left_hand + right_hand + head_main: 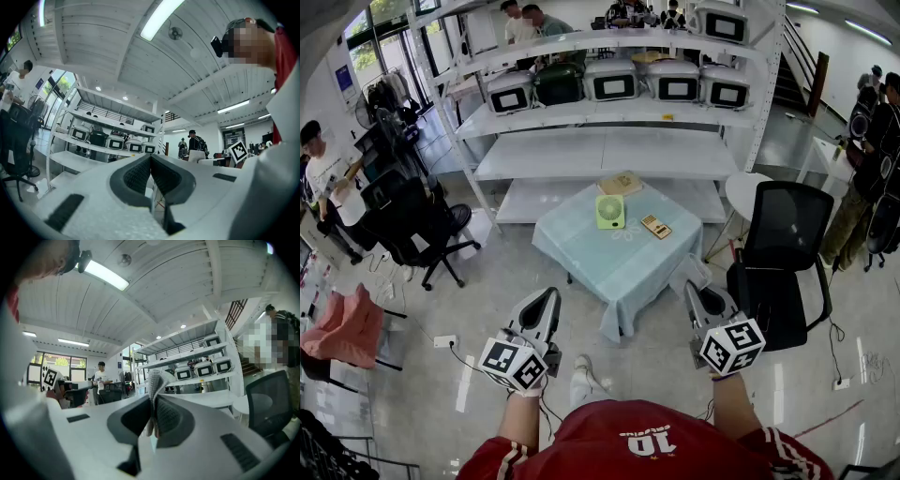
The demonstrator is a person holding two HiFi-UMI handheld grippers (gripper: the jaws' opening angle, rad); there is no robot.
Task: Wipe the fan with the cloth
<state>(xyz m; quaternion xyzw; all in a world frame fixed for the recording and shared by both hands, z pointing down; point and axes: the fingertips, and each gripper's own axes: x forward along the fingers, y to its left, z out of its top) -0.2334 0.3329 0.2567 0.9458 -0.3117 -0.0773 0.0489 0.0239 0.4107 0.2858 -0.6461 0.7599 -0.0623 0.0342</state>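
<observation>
Green square fan (pixel 610 211); right claw (pixel 153 404) pinches pale cloth (pixel 155 380).

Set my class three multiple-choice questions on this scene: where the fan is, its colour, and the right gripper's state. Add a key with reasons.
1. Where does the fan stand? A on the table; B on a shelf; C on the chair.
2. What colour is the fan? A red; B green; C black.
3. How is the right gripper? A open, empty; B shut on the cloth; C shut on the fan.
Key: 1 A, it stands on the blue-covered tabletop; 2 B, its casing is light green; 3 B, cloth sticks up between its closed fingers.
</observation>
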